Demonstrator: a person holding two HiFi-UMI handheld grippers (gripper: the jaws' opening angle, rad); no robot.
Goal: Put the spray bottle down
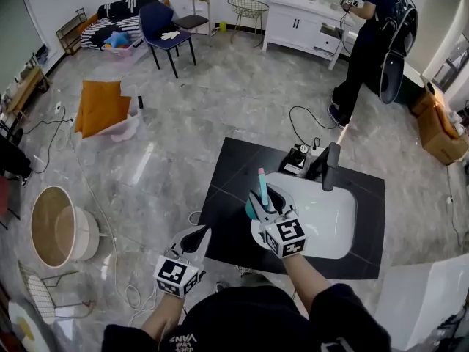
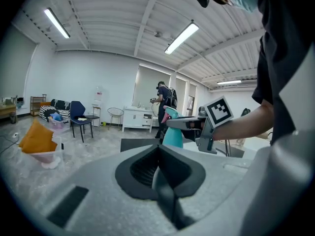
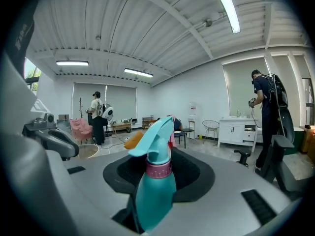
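A teal spray bottle (image 1: 253,208) with a pink nozzle stands upright in my right gripper (image 1: 268,201), above the left rim of a white sink (image 1: 333,222). The right gripper is shut on the spray bottle; in the right gripper view the bottle (image 3: 154,193) fills the gap between the jaws. My left gripper (image 1: 196,238) hangs lower and to the left, off the black counter's edge, its jaws together with nothing between them. The left gripper view looks over its own jaws (image 2: 158,173) at the bottle (image 2: 172,135) and the right gripper (image 2: 196,127) that carries it.
The sink is set in a black counter (image 1: 234,196) with a black faucet (image 1: 330,166) and a small dial (image 1: 299,155) at its far edge. A person (image 1: 366,46) stands by a white cabinet (image 1: 297,22). An orange cushion (image 1: 99,105), a blue chair (image 1: 164,26) and a round tub (image 1: 57,226) lie left.
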